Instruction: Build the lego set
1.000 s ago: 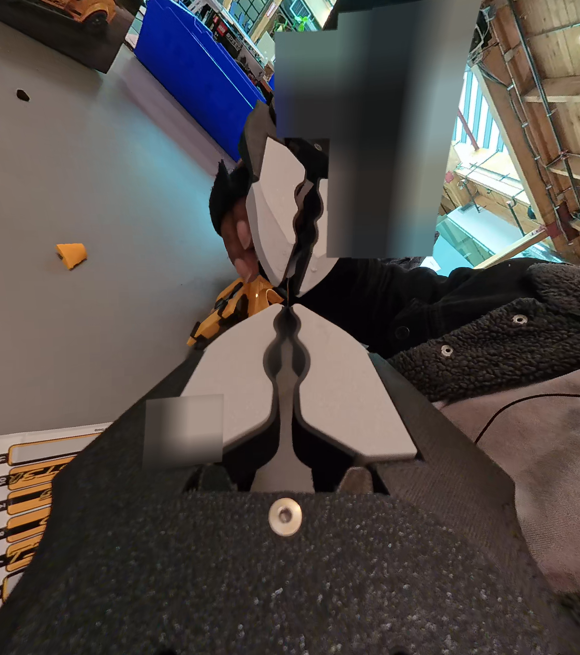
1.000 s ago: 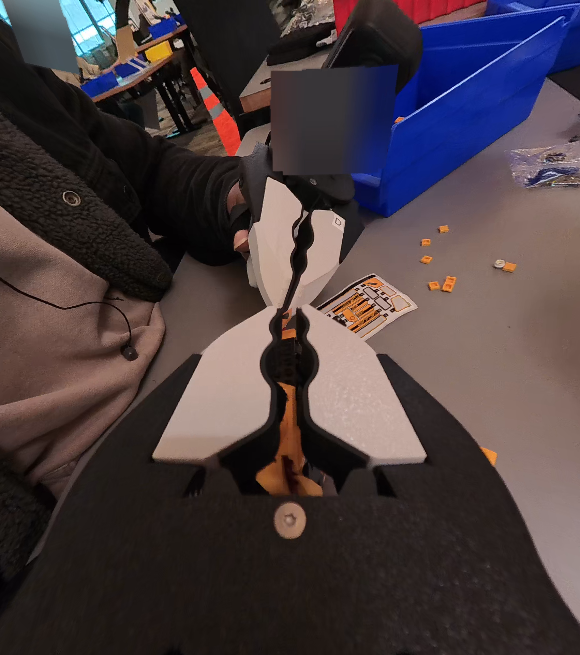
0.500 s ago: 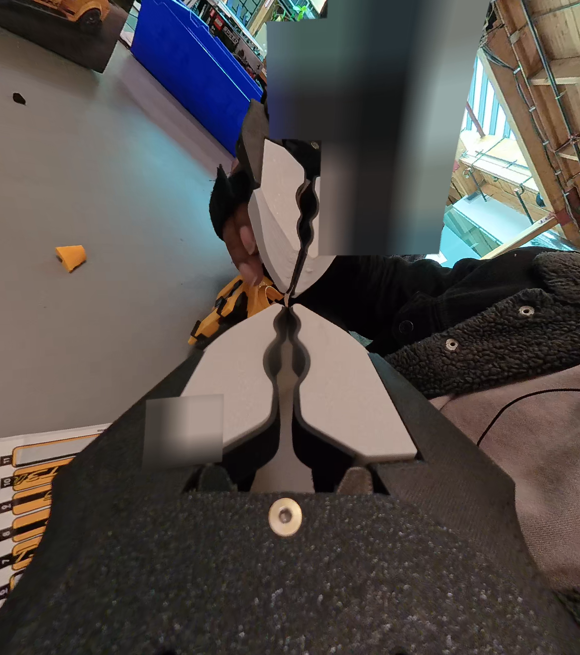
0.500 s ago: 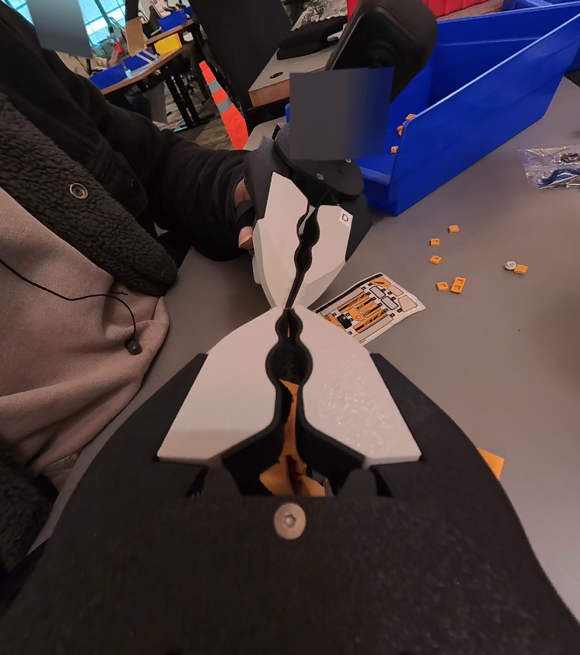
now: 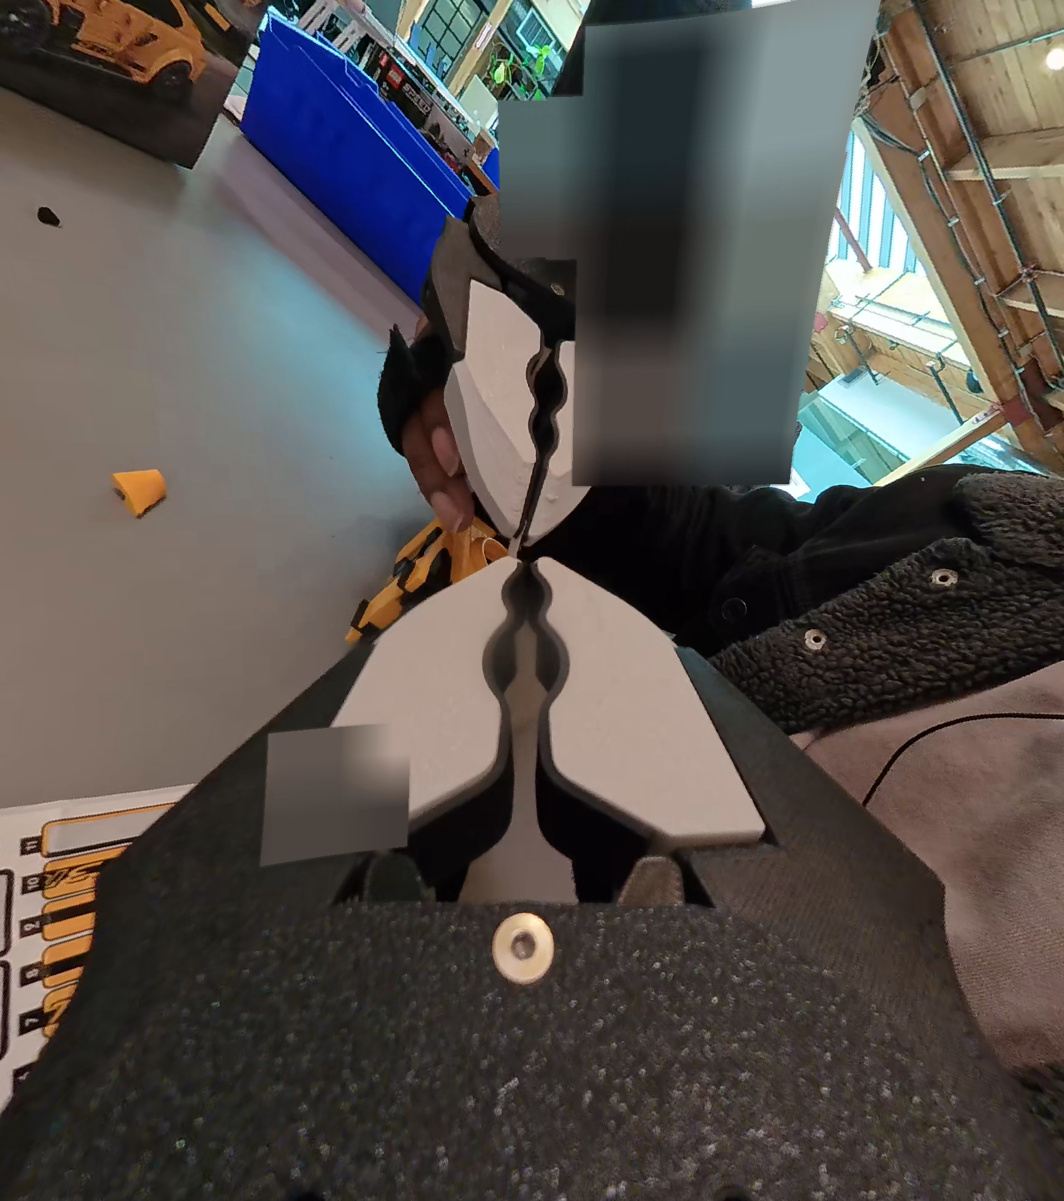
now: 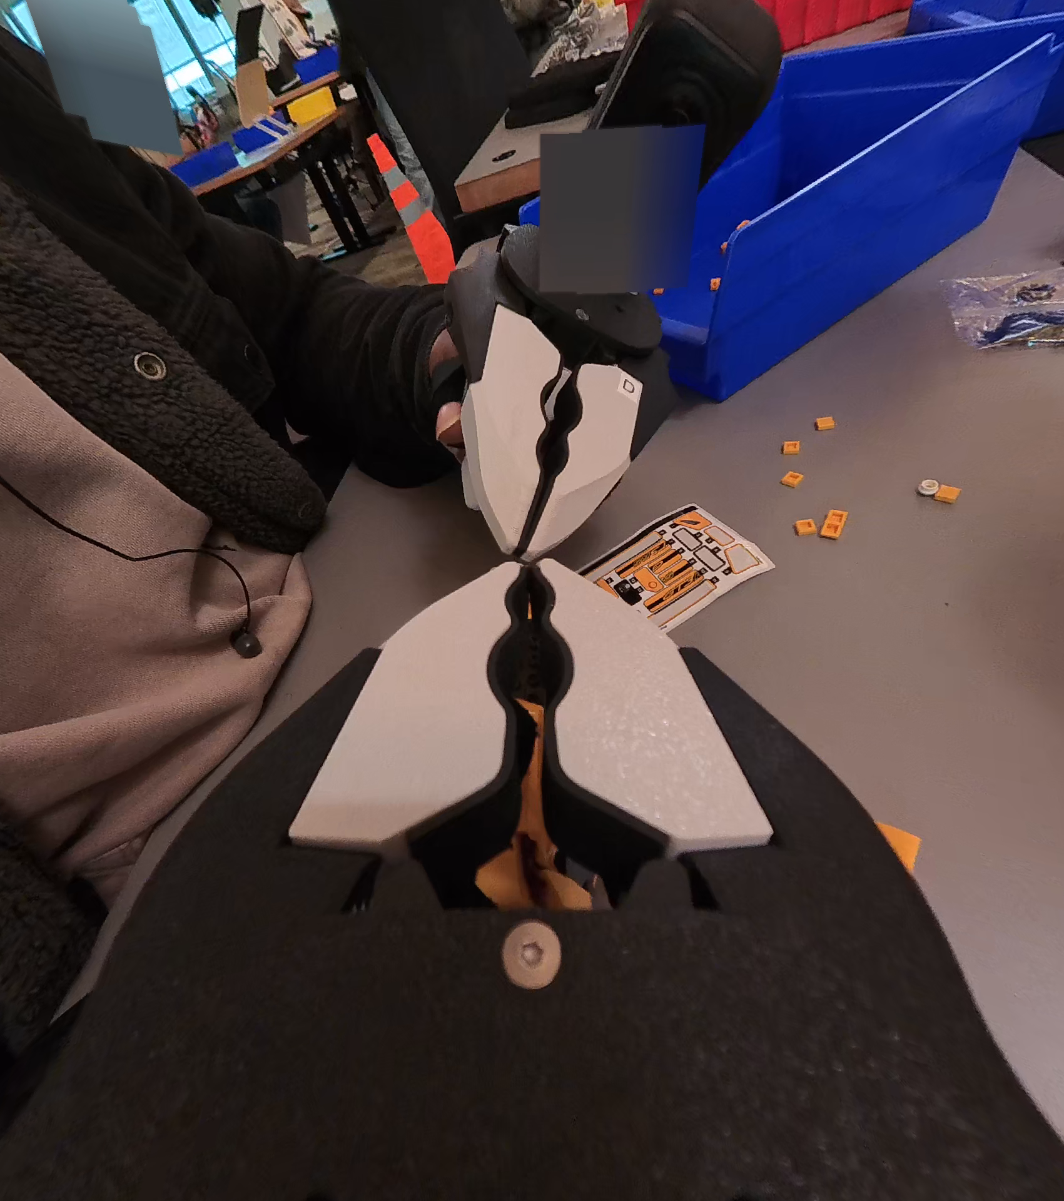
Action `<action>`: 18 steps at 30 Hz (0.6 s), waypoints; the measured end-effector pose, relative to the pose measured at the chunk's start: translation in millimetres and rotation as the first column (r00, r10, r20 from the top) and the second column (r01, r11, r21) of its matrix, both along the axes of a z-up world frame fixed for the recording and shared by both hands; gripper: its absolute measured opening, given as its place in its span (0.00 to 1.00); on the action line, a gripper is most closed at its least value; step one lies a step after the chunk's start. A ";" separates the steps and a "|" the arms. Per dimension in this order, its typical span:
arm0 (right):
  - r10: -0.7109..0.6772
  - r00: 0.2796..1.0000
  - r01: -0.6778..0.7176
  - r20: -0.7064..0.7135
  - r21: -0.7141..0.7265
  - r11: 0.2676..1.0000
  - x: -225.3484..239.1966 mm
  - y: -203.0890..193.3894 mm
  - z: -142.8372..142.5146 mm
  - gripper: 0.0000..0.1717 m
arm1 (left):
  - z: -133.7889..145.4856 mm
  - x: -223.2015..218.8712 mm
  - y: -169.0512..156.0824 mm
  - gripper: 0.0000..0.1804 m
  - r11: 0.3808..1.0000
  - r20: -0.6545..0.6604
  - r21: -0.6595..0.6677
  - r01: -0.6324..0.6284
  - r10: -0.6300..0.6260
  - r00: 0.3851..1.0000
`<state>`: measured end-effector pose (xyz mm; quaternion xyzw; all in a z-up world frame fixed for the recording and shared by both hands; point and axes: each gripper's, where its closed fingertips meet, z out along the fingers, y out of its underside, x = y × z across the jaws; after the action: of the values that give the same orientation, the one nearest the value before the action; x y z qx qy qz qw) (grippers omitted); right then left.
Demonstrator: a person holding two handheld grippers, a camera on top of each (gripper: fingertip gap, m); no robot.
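1. Grey and white fingertips meet tip to tip: your left gripper (image 5: pixel 521 564) and your right gripper (image 6: pixel 524 567) point at each other above the grey table (image 6: pixel 906 650), their tips touching or all but touching.
2. Your left gripper's jaws are together at the tips. A thin pale sliver, too small to identify, shows right where the two pairs of tips meet; you cannot tell from these views which gripper, if either, pinches it.
3. Your right gripper's jaws are likewise together at the tips. An orange and black toy car body (image 5: pixel 412 578) lies just below and behind that gripper, seen past your left fingers and through the gap low between your right fingers; whether anything touches it cannot be told.
4. A hand (image 5: pixel 441 455) in a black fingerless glove wraps the right gripper's body; another hand (image 6: pixel 448 416) holds the left one.
5. A sticker sheet (image 6: pixel 678 565) with orange and grey shapes lies flat on the table just beside the meeting tips.
6. Small orange bricks (image 6: pixel 821 523) lie scattered farther right, well apart from both grippers, near a small white round piece (image 6: pixel 927 487).
7. A blue bin (image 6: pixel 873 214) stands behind the left gripper; a clear bag of dark parts (image 6: pixel 1029 312) lies to its right.
8. One orange wedge piece (image 5: pixel 139 490) sits alone on the table.
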<state>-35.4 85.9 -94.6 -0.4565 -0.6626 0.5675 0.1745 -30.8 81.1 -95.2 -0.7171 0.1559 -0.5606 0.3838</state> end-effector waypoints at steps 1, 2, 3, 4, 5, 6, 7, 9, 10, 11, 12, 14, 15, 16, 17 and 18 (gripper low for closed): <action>0.001 1.000 -0.001 -0.001 -0.007 1.000 0.2 0.2 0.6 0.00 | 0.3 -0.5 0.2 0.00 1.000 0.001 0.001 -0.001 0.001 1.000; 0.000 1.000 0.000 -0.002 -0.008 1.000 0.2 0.4 0.8 0.00 | 0.4 -0.8 0.3 0.00 1.000 0.001 0.001 -0.002 0.002 1.000; -0.002 1.000 0.002 -0.004 -0.007 1.000 0.2 0.9 1.1 0.00 | 0.3 -1.1 0.5 0.00 1.000 0.000 0.002 -0.003 0.003 1.000; -0.001 1.000 0.001 -0.007 -0.011 1.000 0.4 0.9 1.9 0.00 | -0.4 -1.5 0.7 0.00 1.000 -0.004 0.002 -0.004 0.004 1.000; 0.000 1.000 0.000 -0.010 -0.018 1.000 0.6 1.0 3.0 0.00 | -1.3 -2.2 1.2 0.00 1.000 -0.010 0.002 -0.008 0.008 1.000; 0.000 1.000 0.000 -0.011 -0.024 1.000 0.8 1.3 3.7 0.00 | -2.6 -3.1 2.2 0.00 1.000 -0.020 0.003 -0.015 0.015 1.000; 0.001 1.000 -0.001 -0.010 -0.029 1.000 1.0 1.3 4.1 0.00 | -3.6 -3.6 2.8 0.00 1.000 -0.032 0.010 -0.021 0.021 0.999; 0.007 1.000 -0.007 -0.004 -0.040 0.999 1.8 0.8 4.2 0.00 | -4.0 -2.7 2.6 0.00 0.999 -0.045 0.025 -0.021 0.022 0.999; 0.011 1.000 -0.011 0.001 -0.042 0.999 2.2 0.3 3.9 0.00 | -4.4 -1.7 2.3 0.00 0.999 -0.056 0.033 -0.020 0.022 0.998; 0.016 1.000 -0.015 0.005 -0.043 0.999 2.6 -0.3 3.5 0.00 | -5.4 -0.6 2.0 0.02 0.999 -0.071 0.044 -0.019 0.022 0.997; 0.019 1.000 -0.019 0.007 -0.043 0.999 2.8 -1.1 3.2 0.00 | -5.9 1.0 1.8 0.06 0.998 -0.082 0.053 -0.017 0.021 0.996; 0.025 1.000 -0.024 0.013 -0.038 0.999 3.0 -2.3 2.1 0.00 | -5.3 4.4 -0.4 0.05 0.998 -0.091 0.066 -0.002 0.008 0.996; 0.027 1.000 -0.027 0.014 -0.038 0.999 3.0 -2.8 1.8 0.00 | -5.7 5.2 -0.5 0.03 0.997 -0.100 0.072 -0.002 0.010 0.995; 0.030 0.999 -0.029 0.015 -0.040 0.999 3.2 -3.2 1.6 0.00 | -6.2 5.3 -0.3 0.02 0.997 -0.111 0.078 -0.006 0.014 0.994; 0.031 0.999 -0.031 0.017 -0.040 0.999 3.2 -3.4 1.4 0.00 | -6.5 5.4 -0.1 0.01 0.997 -0.118 0.081 -0.008 0.018 0.993; 0.032 0.999 -0.031 0.017 -0.040 0.999 3.3 -3.7 1.3 0.00 | -6.7 5.4 0.0 0.01 0.997 -0.121 0.081 -0.009 0.019 0.992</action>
<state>-32.0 82.3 -93.3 -0.4544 -0.6599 0.5792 0.1505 -25.3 81.1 -101.9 -0.7348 0.1965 -0.5064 0.4061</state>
